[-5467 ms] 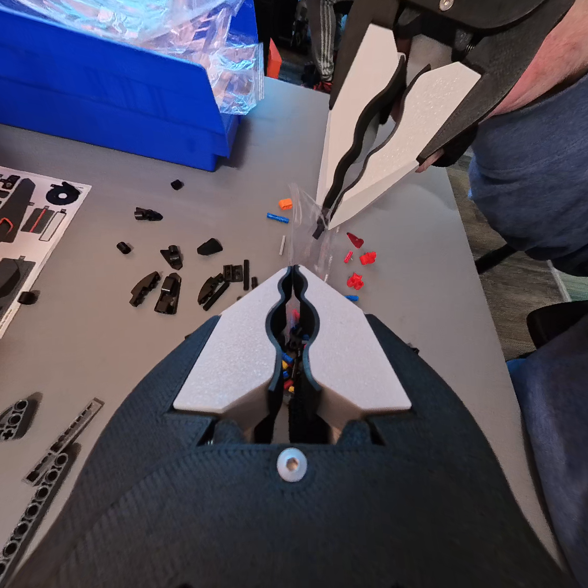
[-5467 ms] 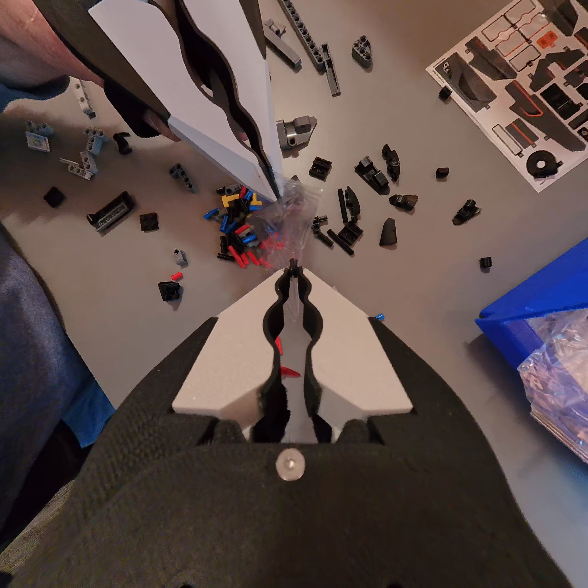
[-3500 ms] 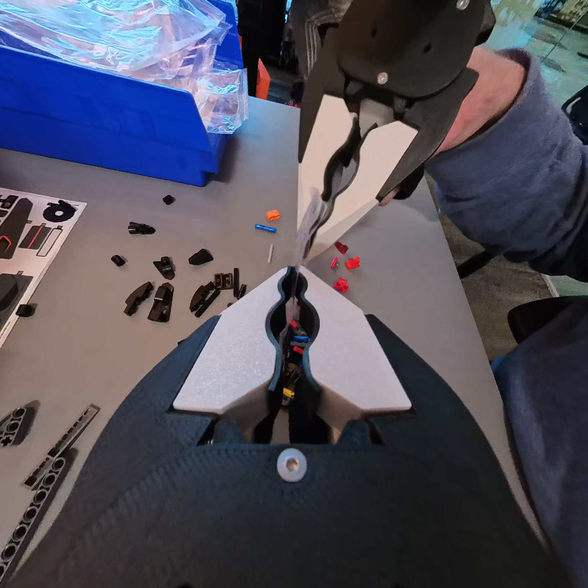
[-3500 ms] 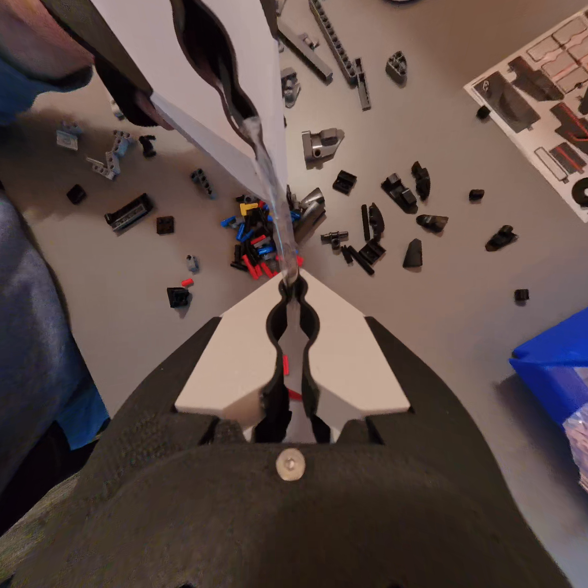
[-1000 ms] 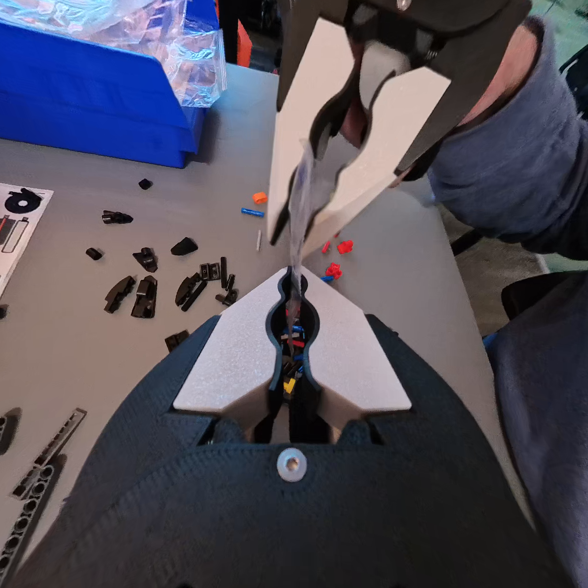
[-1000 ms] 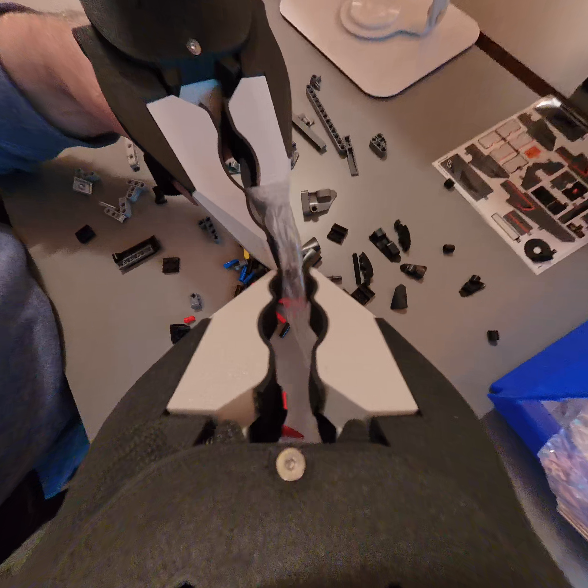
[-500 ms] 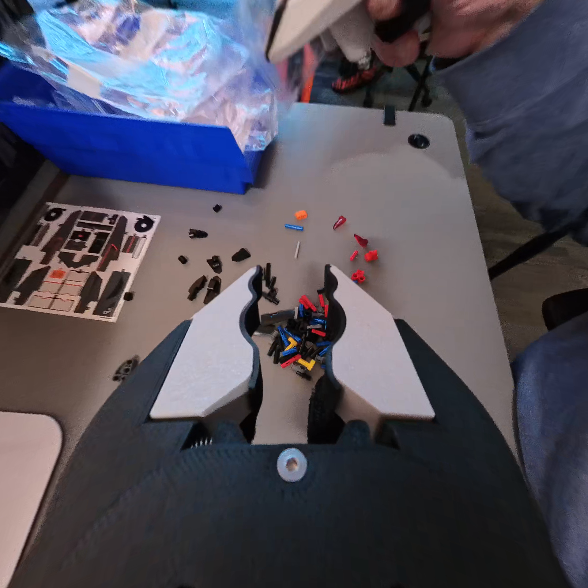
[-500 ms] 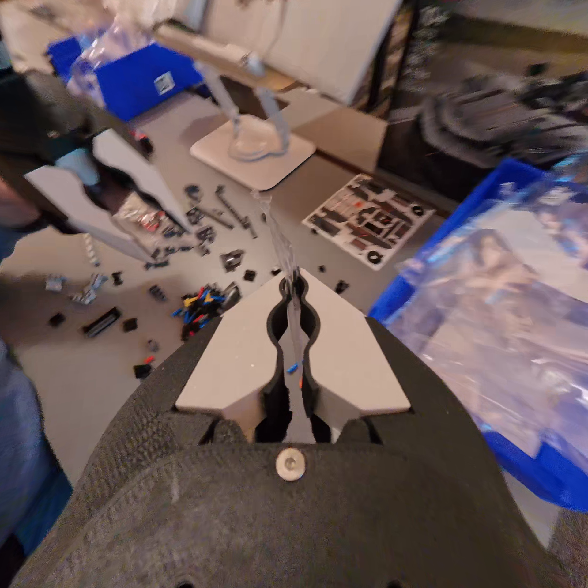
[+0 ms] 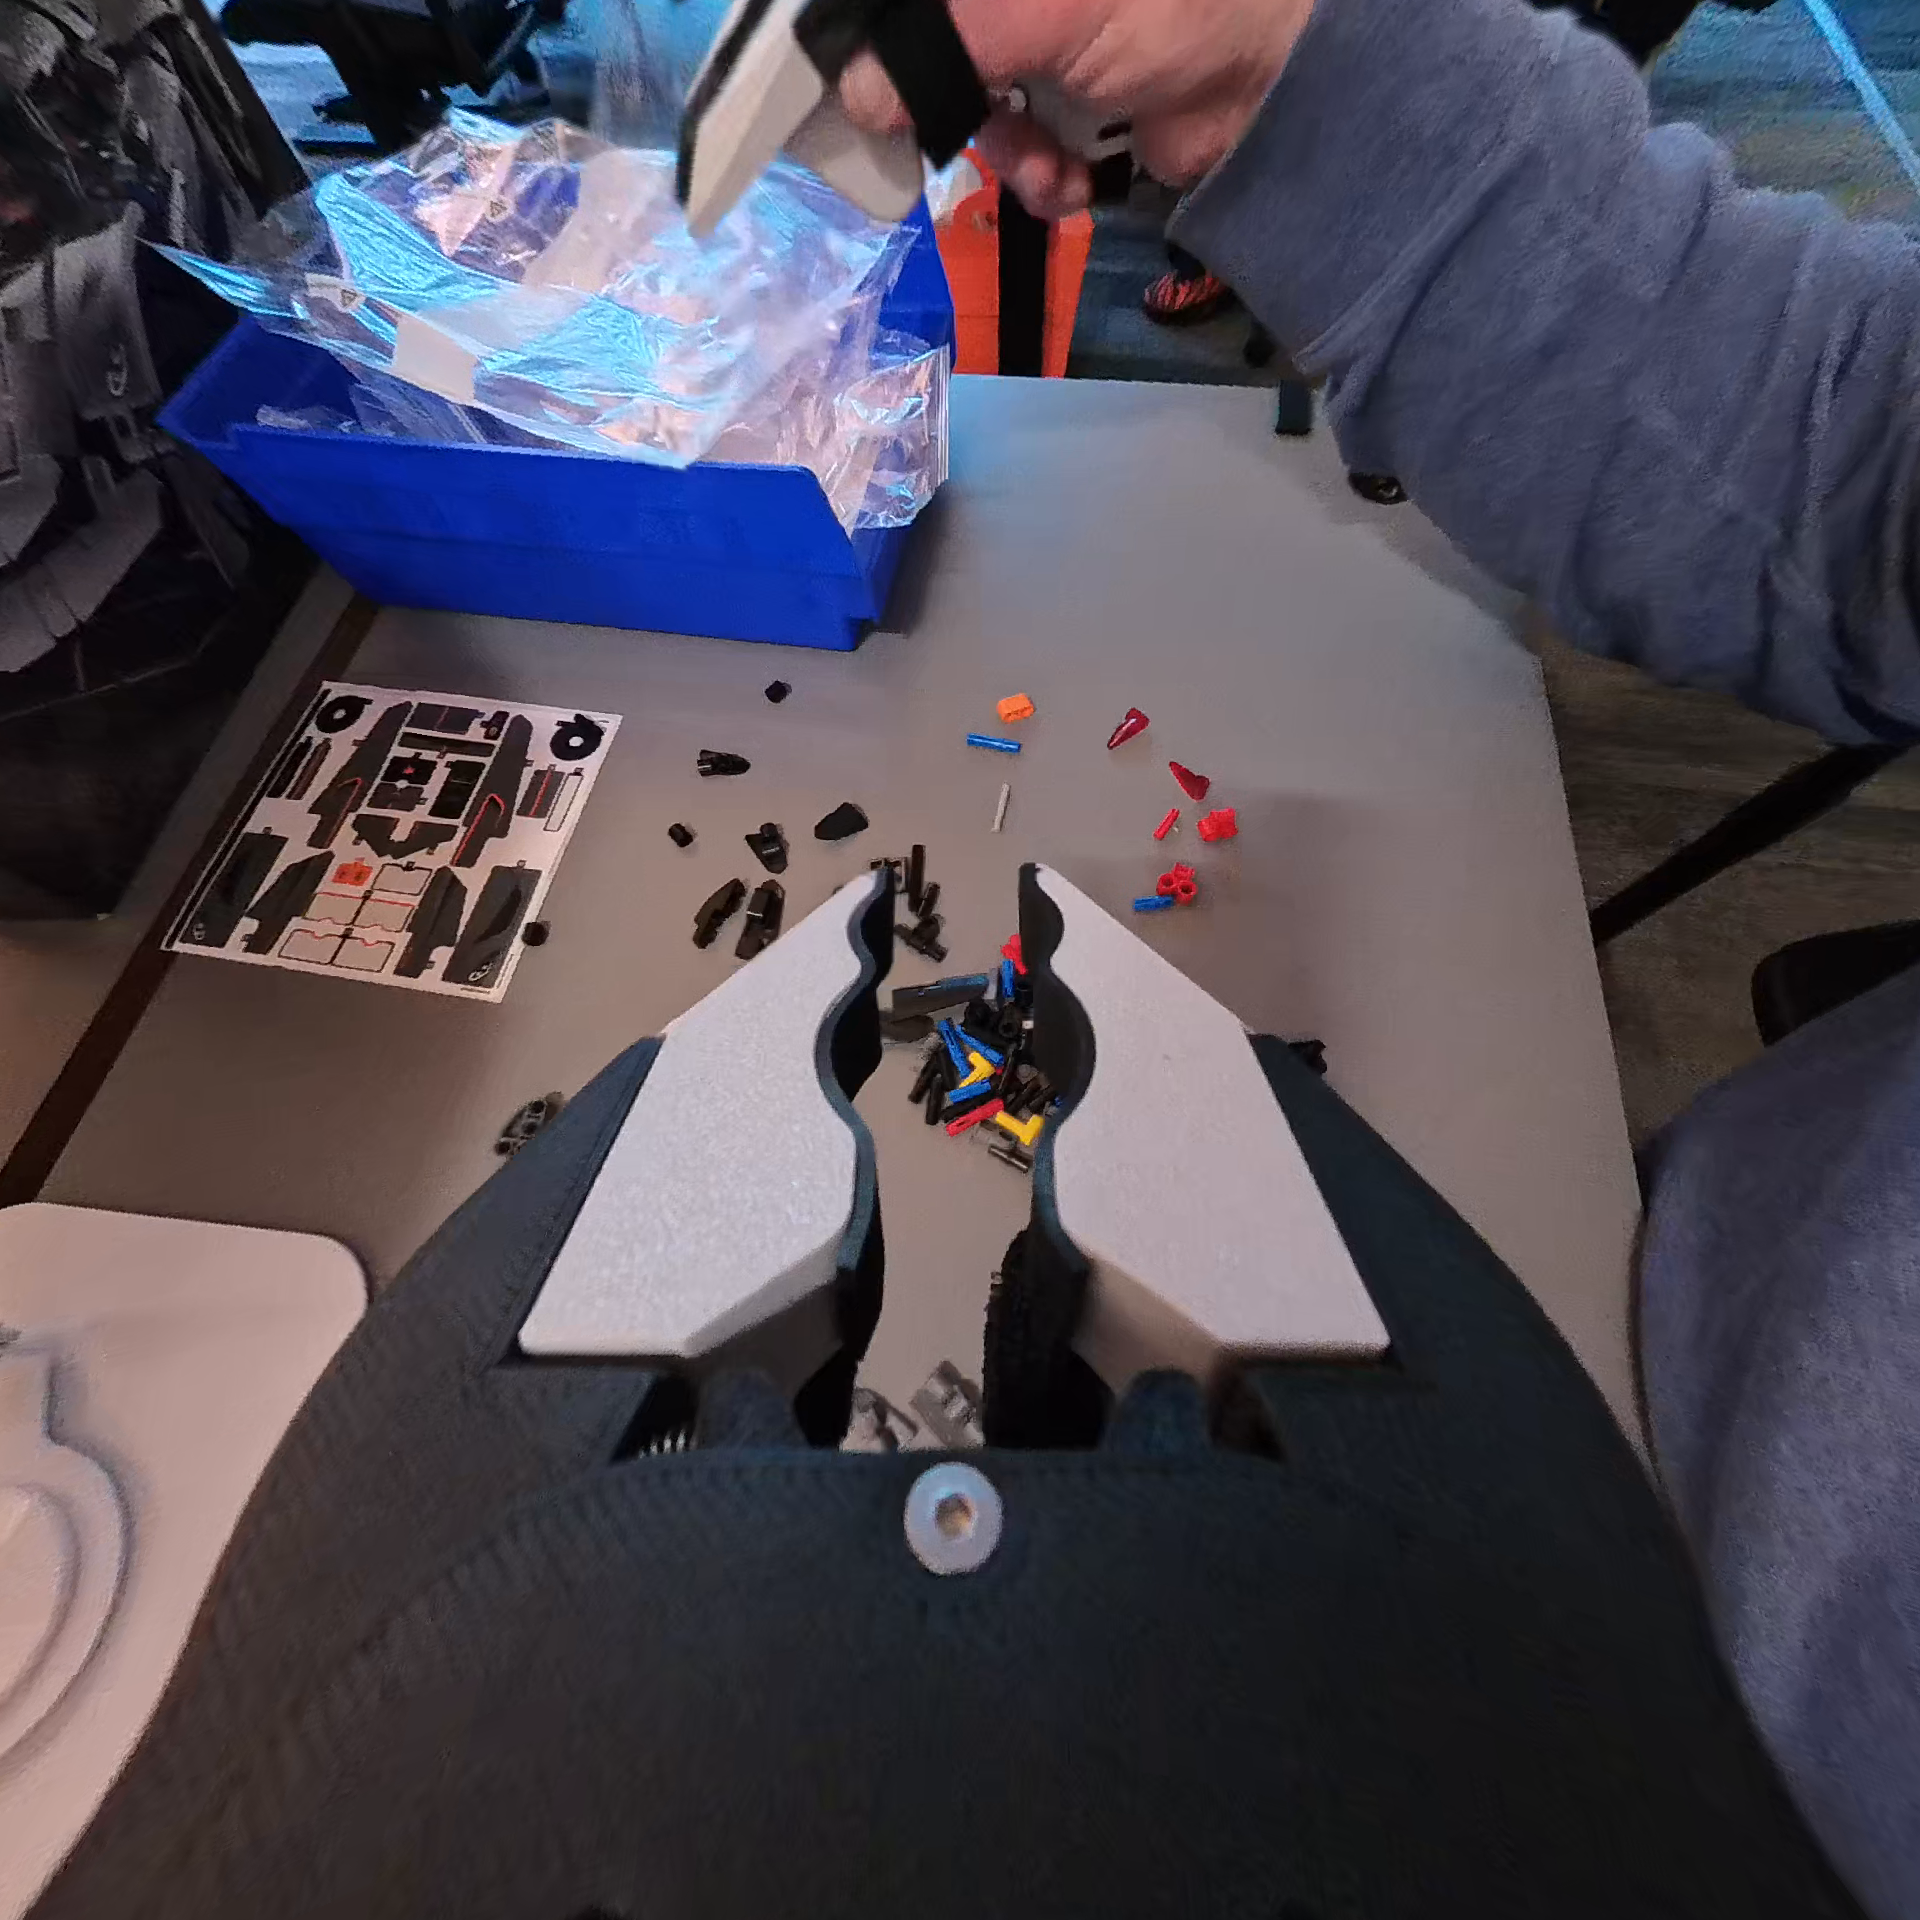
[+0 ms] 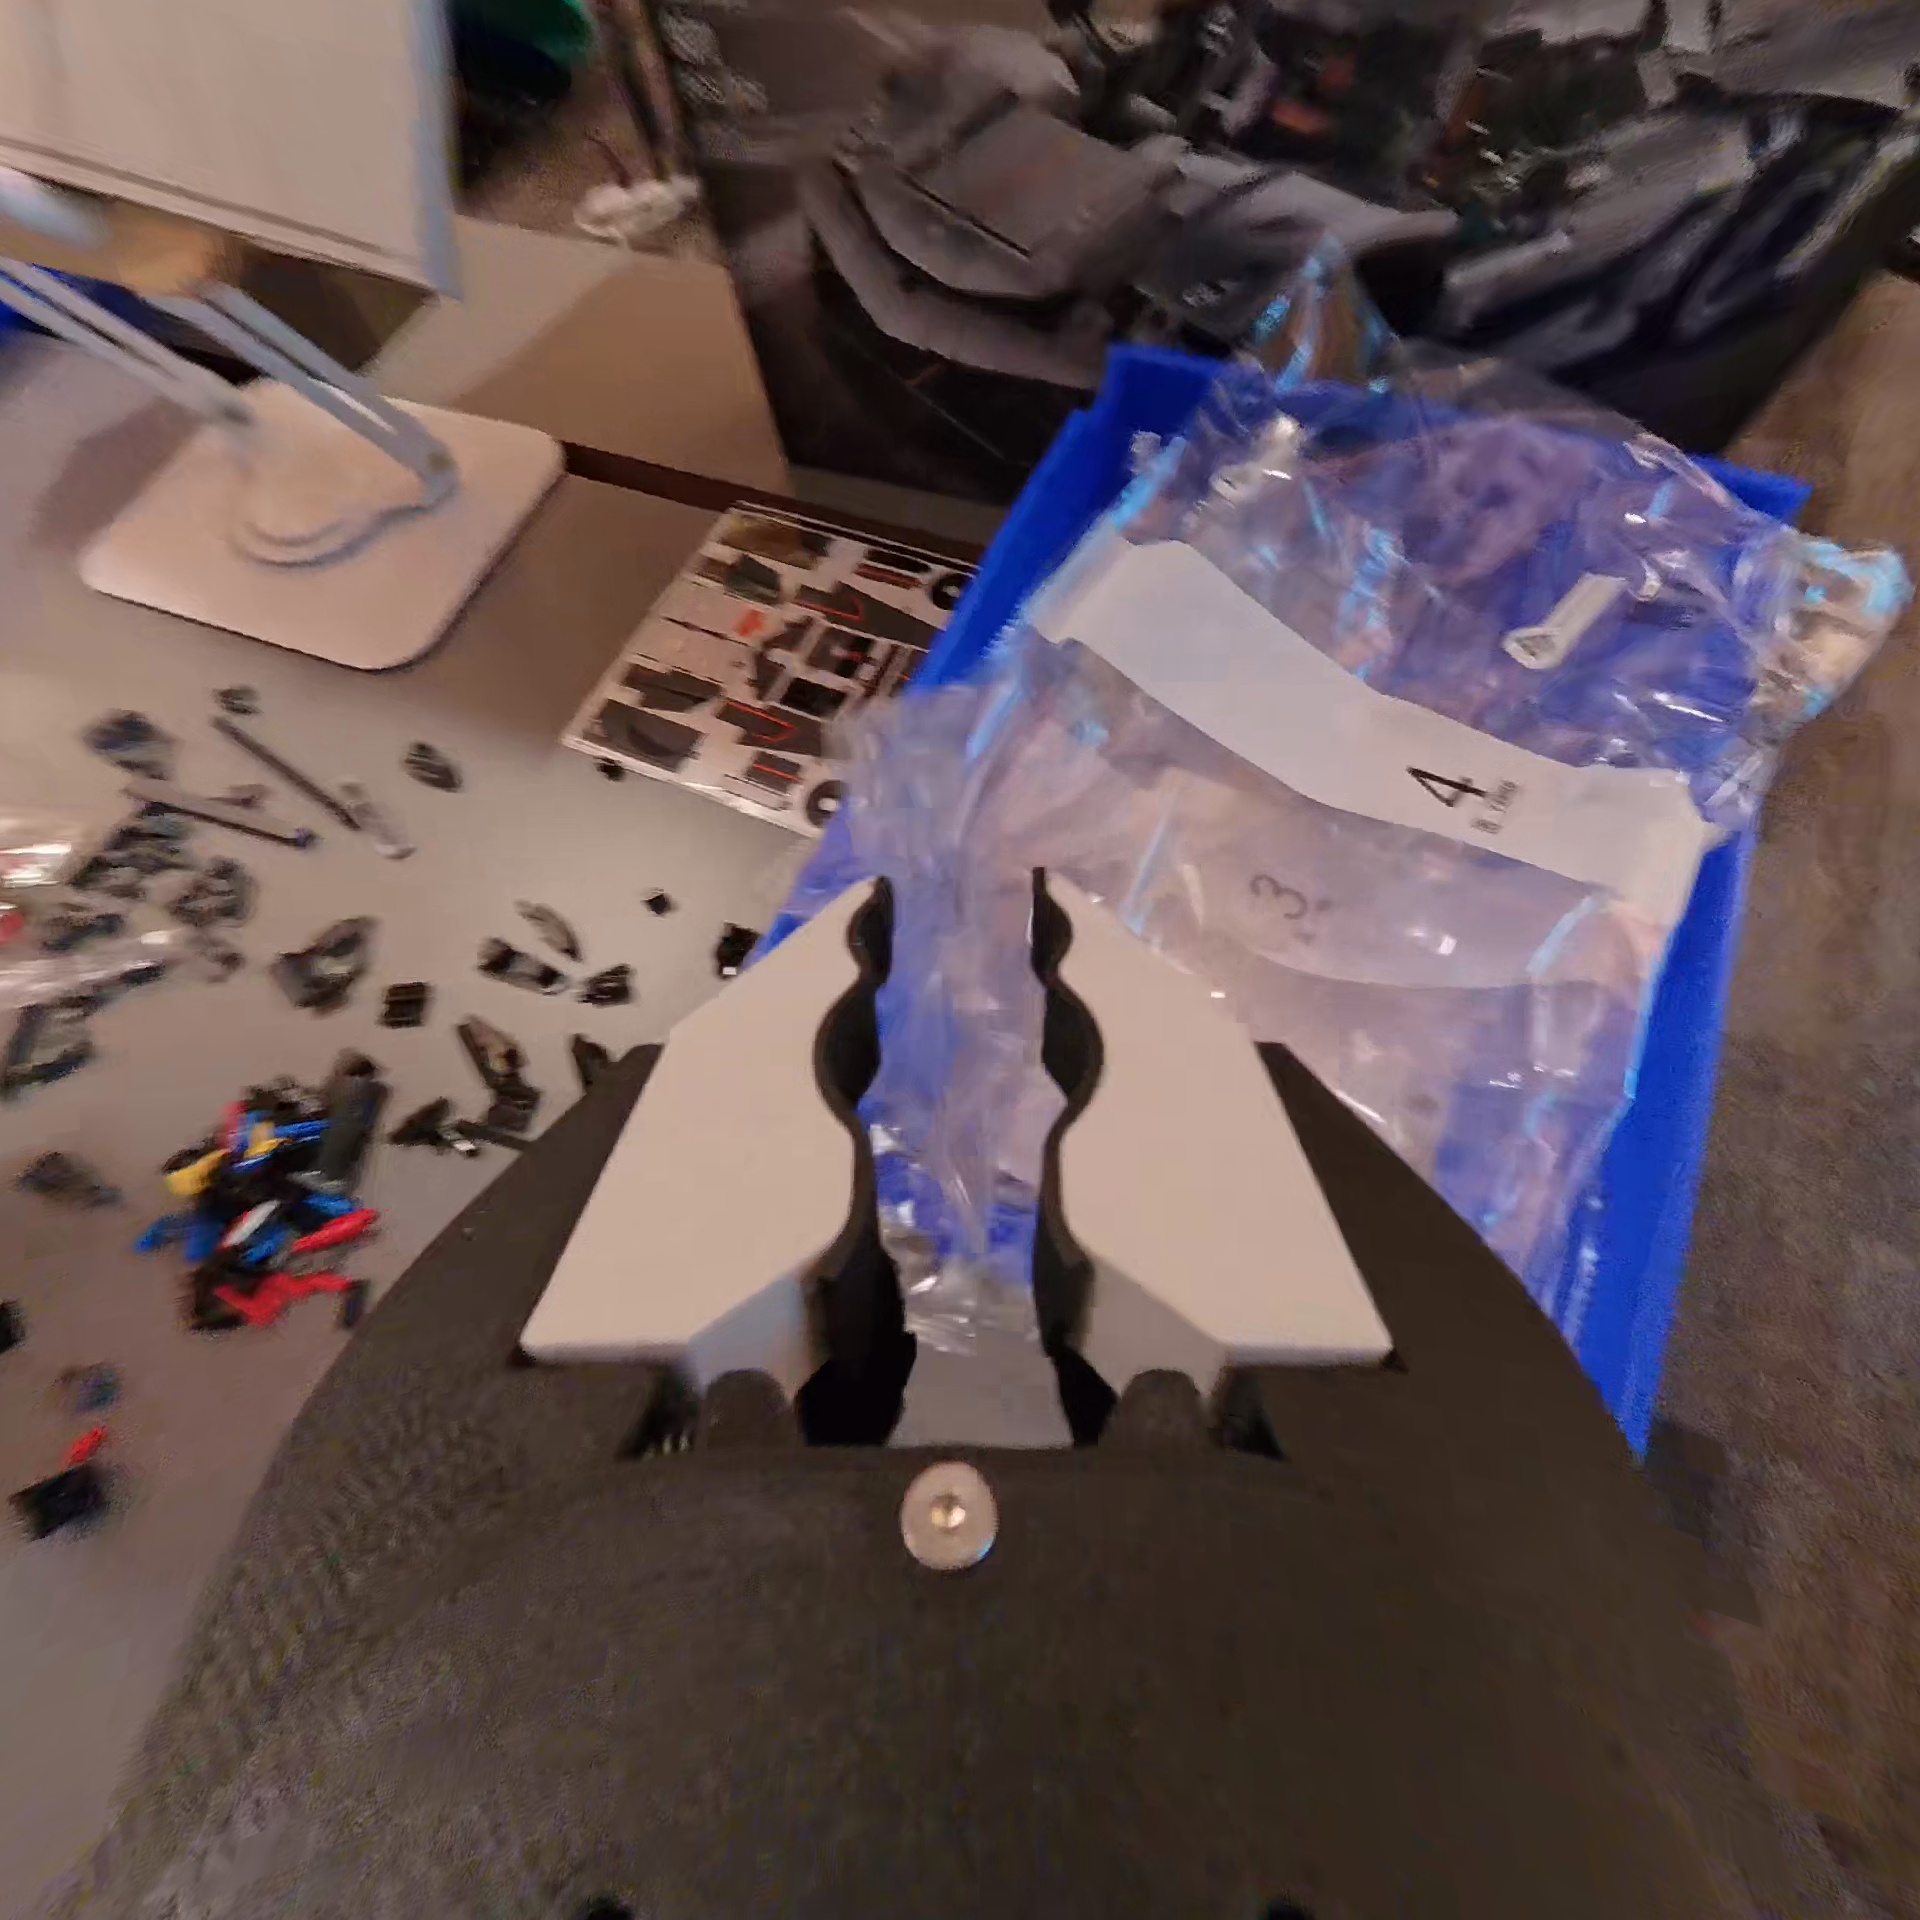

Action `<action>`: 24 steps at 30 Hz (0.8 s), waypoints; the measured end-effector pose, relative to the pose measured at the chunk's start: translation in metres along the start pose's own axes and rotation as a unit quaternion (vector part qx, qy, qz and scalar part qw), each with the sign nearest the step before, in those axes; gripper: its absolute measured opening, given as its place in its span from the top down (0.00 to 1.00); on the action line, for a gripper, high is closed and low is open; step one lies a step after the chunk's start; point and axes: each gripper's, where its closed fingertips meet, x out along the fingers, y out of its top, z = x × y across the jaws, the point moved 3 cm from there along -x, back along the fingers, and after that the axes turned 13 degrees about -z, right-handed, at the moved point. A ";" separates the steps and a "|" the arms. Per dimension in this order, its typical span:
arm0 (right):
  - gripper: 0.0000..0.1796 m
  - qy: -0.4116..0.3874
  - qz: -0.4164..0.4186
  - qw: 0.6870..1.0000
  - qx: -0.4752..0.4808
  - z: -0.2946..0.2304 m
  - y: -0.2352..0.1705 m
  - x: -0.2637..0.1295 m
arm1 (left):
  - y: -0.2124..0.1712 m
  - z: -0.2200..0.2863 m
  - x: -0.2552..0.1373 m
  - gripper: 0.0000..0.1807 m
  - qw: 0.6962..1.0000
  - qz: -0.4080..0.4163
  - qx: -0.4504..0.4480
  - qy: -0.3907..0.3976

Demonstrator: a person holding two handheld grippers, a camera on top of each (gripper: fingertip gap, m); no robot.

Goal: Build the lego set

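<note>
My left gripper (image 9: 956,873) is open and empty, held above a pile of small black, blue, red and yellow lego pins (image 9: 977,1070) on the grey table (image 9: 1299,644). My right gripper (image 10: 961,881) is open over the blue bin (image 10: 1683,1143). A small empty clear bag (image 10: 935,1049) lies loose between its fingers, on top of larger clear bags (image 10: 1455,644). The right gripper also shows in the left wrist view (image 9: 790,197), high above the bin (image 9: 582,530). The pin pile shows blurred in the right wrist view (image 10: 260,1226).
A sticker sheet (image 9: 395,842) lies left of the pile. Black lego pieces (image 9: 748,904) and red pieces (image 9: 1184,821) are scattered around it. A white stand base (image 10: 322,540) sits at the table's far side. A person's blue sleeve (image 9: 1610,395) reaches over the right. The gap from one gripper's tips to the other's is roughly 30 cm.
Both grippers held the small bag stretched over the pile. The left one let go and opened. The right one carried the bag up and over to the blue bin and opened.
</note>
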 end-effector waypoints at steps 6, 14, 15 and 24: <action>0.78 -0.110 -0.020 0.993 -0.025 0.018 0.001 0.002 | -0.001 -0.012 -0.013 0.86 1.000 0.009 -0.015 0.023; 0.99 -0.116 0.056 0.982 -0.136 -0.061 0.013 -0.053 | -0.014 -0.019 -0.032 0.94 0.998 0.006 -0.005 0.062; 0.97 -0.116 0.054 0.980 -0.153 -0.076 0.011 -0.056 | -0.018 -0.018 -0.033 0.95 0.998 0.000 -0.003 0.062; 0.87 -0.021 -0.062 0.985 -0.159 -0.130 -0.064 -0.040 | -0.047 -0.008 -0.042 0.97 0.998 -0.031 0.010 0.061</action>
